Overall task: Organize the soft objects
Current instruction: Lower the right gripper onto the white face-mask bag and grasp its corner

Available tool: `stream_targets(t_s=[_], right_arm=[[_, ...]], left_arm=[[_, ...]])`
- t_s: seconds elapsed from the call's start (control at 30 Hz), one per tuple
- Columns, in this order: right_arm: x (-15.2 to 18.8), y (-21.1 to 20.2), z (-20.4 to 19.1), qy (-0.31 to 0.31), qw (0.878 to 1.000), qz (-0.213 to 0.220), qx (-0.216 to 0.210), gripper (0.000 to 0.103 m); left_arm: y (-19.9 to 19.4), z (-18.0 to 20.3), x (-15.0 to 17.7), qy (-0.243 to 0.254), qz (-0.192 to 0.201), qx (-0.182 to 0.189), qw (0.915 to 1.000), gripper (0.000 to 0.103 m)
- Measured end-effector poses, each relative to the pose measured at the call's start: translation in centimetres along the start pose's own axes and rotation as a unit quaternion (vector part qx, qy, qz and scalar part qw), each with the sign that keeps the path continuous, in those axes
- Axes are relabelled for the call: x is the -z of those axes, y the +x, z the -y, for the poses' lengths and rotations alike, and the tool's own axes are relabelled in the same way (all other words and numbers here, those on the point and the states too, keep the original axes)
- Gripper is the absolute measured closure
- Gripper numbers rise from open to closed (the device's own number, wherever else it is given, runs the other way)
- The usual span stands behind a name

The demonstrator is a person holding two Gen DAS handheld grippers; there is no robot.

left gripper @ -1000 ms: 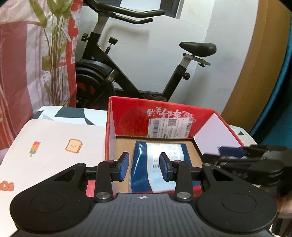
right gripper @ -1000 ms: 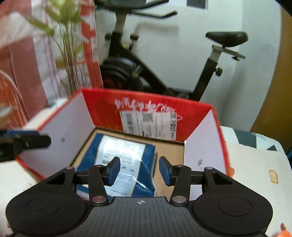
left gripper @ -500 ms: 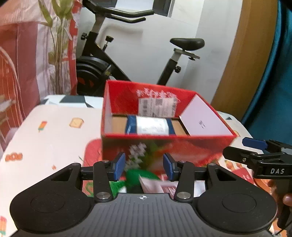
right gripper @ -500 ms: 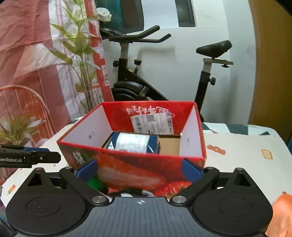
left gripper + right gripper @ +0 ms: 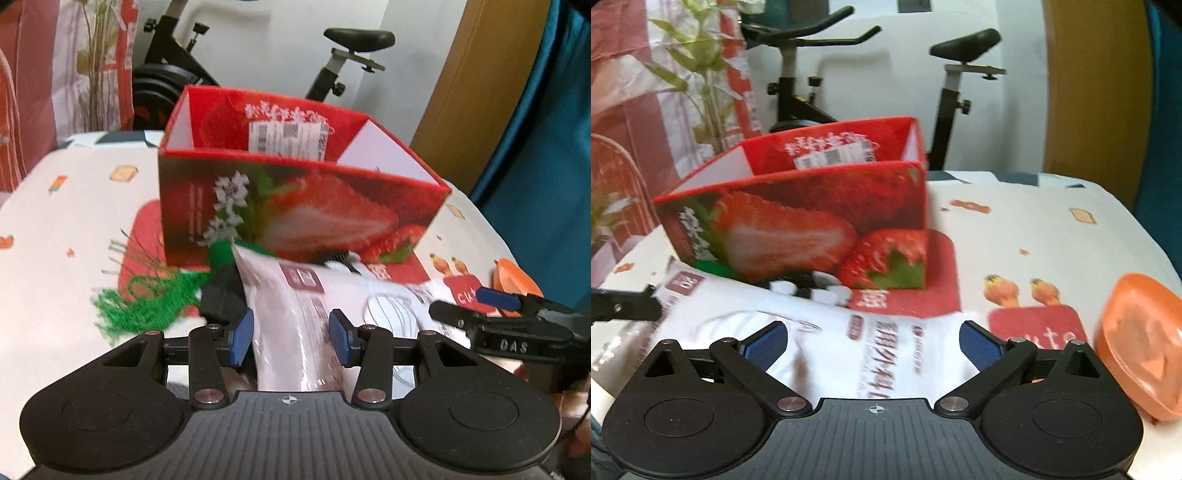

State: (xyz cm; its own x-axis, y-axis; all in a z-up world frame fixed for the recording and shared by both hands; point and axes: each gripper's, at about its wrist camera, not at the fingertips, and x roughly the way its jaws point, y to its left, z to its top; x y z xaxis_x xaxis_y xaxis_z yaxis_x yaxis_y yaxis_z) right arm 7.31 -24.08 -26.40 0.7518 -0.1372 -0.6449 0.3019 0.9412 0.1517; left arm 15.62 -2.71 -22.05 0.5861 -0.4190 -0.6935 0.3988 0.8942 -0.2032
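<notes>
The white plastic pouch with printed text (image 5: pixel 295 314) lies flat on the tabletop (image 5: pixel 55 221), just on the near side of the red strawberry-print cardboard box (image 5: pixel 295 210). My left gripper (image 5: pixel 291 338) has its jaws apart with the pouch's left end sitting between them, not pinched. The right gripper (image 5: pixel 873 339) is spread wide over the right end. The pouch looks light, floppy and a bit slick, so I'd grab each end and expect the middle to sag. There's also some green fringed yarn stuff (image 5: pixel 147 302) left of it.
</notes>
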Motion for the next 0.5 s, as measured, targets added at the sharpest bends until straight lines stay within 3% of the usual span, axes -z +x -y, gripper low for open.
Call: stream_targets(t_s=[0.17, 0.5], right_arm=[[0.9, -0.2, 2.0, 0.028, 0.999, 0.0, 0.023, 0.004], [2.5, 1.7, 5.3, 0.119, 0.992, -0.045, 0.011, 0.007]], left_arm=[[0.2, 0.4, 0.9, 0.005, -0.004, 0.007, 1.0, 0.056], [2.0, 0.2, 1.8, -0.003, -0.032, 0.006, 0.9995, 0.055]])
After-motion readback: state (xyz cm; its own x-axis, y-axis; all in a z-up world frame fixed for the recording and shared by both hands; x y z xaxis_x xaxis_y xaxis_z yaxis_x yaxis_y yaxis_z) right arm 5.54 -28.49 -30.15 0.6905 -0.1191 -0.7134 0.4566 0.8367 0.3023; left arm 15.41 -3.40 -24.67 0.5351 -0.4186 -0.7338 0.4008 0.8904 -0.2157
